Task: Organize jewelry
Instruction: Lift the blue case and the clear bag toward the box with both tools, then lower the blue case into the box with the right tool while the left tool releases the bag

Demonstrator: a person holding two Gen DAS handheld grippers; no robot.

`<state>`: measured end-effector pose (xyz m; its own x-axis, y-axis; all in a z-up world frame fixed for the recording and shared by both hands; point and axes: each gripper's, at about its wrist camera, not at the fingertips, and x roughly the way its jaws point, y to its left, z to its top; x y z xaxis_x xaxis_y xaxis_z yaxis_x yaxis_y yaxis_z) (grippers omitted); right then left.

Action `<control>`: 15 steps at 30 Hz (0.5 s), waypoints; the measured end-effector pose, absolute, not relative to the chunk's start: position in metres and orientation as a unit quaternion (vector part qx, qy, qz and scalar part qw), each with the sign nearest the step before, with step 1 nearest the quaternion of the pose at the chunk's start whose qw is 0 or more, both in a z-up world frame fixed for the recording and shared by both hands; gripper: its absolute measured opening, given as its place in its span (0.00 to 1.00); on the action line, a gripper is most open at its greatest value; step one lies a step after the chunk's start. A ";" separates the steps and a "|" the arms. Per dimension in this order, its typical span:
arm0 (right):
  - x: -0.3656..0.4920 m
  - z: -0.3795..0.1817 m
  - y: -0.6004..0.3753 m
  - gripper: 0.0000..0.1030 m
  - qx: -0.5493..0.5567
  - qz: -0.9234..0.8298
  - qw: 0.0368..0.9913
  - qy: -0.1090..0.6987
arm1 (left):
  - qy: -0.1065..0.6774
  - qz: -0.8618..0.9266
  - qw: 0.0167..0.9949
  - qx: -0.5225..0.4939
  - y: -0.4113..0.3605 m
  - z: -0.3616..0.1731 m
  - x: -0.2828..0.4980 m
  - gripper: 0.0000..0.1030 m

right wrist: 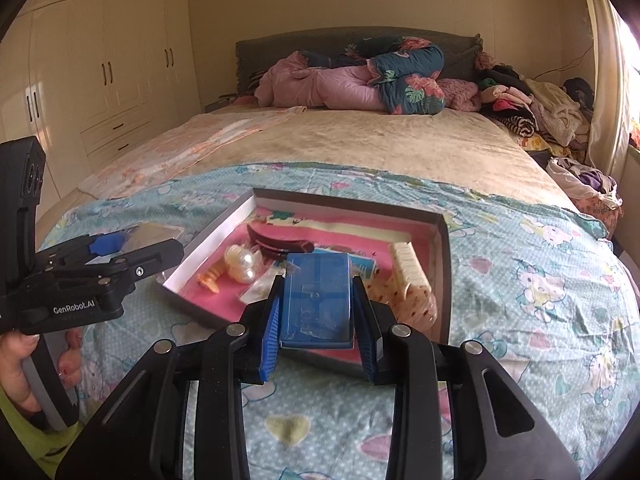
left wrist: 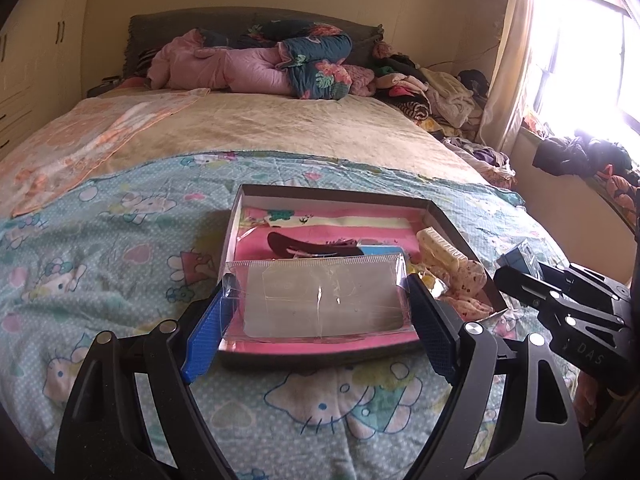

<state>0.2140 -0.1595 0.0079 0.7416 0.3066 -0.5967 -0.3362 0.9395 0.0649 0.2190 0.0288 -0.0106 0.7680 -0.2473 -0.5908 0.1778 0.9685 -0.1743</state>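
A shallow cardboard tray (left wrist: 456, 232) with a pink lining lies on the Hello Kitty sheet. It holds a dark hair clip (left wrist: 312, 246), a cream comb (left wrist: 440, 246), pearl pieces (right wrist: 240, 264) and an orange piece (right wrist: 210, 280). My left gripper (left wrist: 318, 300) is shut on a clear plastic lid (left wrist: 320, 300), holding it by its two ends over the tray's near part. My right gripper (right wrist: 318, 300) is shut on a small blue box (right wrist: 316, 300) above the tray's near edge; it also shows in the left wrist view (left wrist: 516, 264).
The tray (right wrist: 440, 248) sits on a bed with a beige blanket (left wrist: 280, 124). Rolled pink and floral quilts (left wrist: 260, 64) lie at the headboard. Piled clothes (left wrist: 432, 92) fill the far right. Wardrobes (right wrist: 100, 60) stand left, a bright window (left wrist: 592, 52) right.
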 end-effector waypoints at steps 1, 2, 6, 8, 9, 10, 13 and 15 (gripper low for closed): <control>0.217 0.008 -0.160 0.30 -0.023 0.170 0.934 0.315 | 0.321 -0.115 0.938 -0.054 0.028 -0.011 0.221 0.72; 0.220 0.009 -0.162 0.30 -0.022 0.167 0.934 0.314 | 0.321 -0.117 0.938 -0.052 0.026 -0.010 0.224 0.72; 0.232 0.007 -0.167 0.30 -0.021 0.158 0.936 0.315 | 0.325 -0.122 0.937 -0.044 0.019 -0.013 0.234 0.72; 0.239 0.004 -0.169 0.30 -0.021 0.154 0.935 0.318 | 0.328 -0.123 0.936 -0.042 0.016 -0.016 0.239 0.72; 0.241 0.003 -0.170 0.30 -0.020 0.152 0.935 0.319 | 0.330 -0.124 0.935 -0.041 0.015 -0.017 0.241 0.72; 0.245 0.001 -0.171 0.30 -0.021 0.151 0.935 0.321 | 0.333 -0.125 0.934 -0.038 0.013 -0.019 0.244 0.72; 0.252 -0.004 -0.172 0.30 -0.021 0.146 0.934 0.325 | 0.338 -0.126 0.932 -0.036 0.010 -0.023 0.251 0.72; 0.259 -0.008 -0.174 0.30 -0.021 0.142 0.934 0.328 | 0.343 -0.126 0.930 -0.033 0.008 -0.028 0.255 0.72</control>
